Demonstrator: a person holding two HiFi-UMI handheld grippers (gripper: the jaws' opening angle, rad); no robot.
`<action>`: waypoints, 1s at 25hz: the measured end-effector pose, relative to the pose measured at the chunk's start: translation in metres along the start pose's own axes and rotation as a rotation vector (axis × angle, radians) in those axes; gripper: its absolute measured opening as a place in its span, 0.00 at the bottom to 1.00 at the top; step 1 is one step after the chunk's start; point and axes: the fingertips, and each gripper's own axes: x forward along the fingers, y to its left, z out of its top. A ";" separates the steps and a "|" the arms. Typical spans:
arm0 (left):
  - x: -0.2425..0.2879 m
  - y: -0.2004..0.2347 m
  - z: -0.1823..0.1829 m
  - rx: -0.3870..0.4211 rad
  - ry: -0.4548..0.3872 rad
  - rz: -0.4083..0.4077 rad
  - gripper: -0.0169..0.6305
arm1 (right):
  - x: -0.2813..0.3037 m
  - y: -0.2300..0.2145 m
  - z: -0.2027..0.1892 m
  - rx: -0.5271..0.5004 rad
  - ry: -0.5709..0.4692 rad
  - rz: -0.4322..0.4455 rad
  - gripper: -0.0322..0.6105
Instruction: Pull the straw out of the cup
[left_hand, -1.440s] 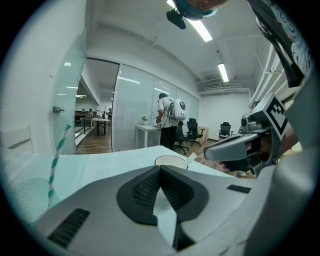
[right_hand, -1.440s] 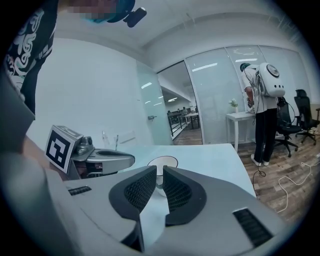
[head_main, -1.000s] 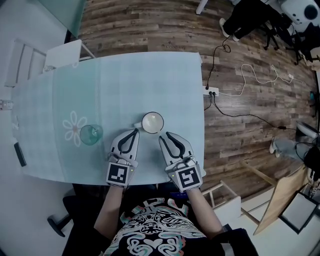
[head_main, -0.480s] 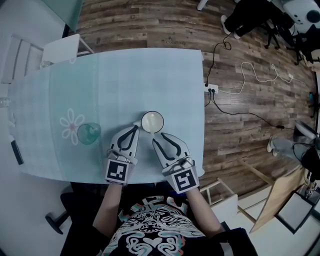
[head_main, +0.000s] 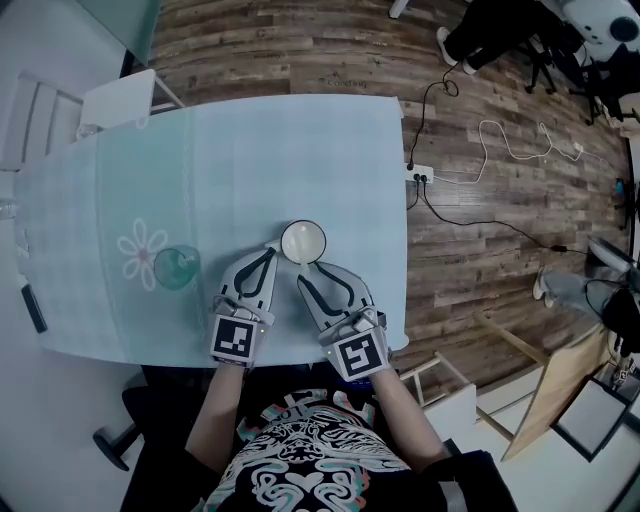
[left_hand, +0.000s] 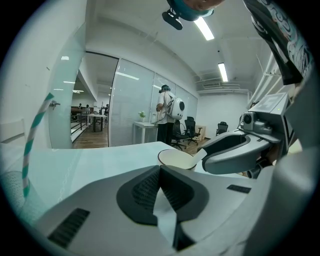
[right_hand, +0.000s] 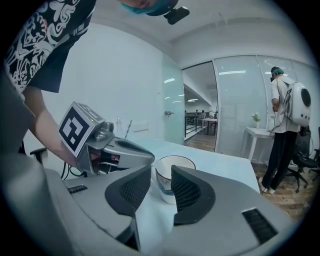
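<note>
A green glass cup (head_main: 178, 268) stands on the pale table (head_main: 250, 150), left of both grippers. Its teal-and-white striped straw (left_hand: 36, 131) rises at the far left edge of the left gripper view. A white mug (head_main: 303, 242) sits just beyond the gripper tips. My left gripper (head_main: 268, 260) is shut and empty, right of the green cup and beside the mug's handle. My right gripper (head_main: 311, 276) is open, its tips close to the mug's near side; the mug (right_hand: 172, 177) shows through the gap between its jaws, without contact.
A dark flat object (head_main: 33, 307) lies by the table's left edge. White furniture (head_main: 120, 100) stands at the far left corner. A power strip (head_main: 420, 178) and cables lie on the wood floor to the right. A person (right_hand: 285, 125) stands far off.
My right gripper has swung left and forward, closer to the white mug. The left gripper has hardly moved and stays shut. The cup, straw and mug have not moved.
</note>
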 end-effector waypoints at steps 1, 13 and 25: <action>0.000 0.000 0.000 0.000 0.002 -0.002 0.05 | 0.002 0.000 -0.001 -0.005 0.004 -0.001 0.20; 0.003 0.003 -0.007 -0.010 0.014 -0.016 0.05 | 0.017 0.001 -0.001 -0.057 0.005 -0.007 0.20; 0.004 -0.001 -0.005 -0.009 0.005 -0.022 0.05 | 0.019 -0.003 -0.001 -0.117 0.039 -0.025 0.16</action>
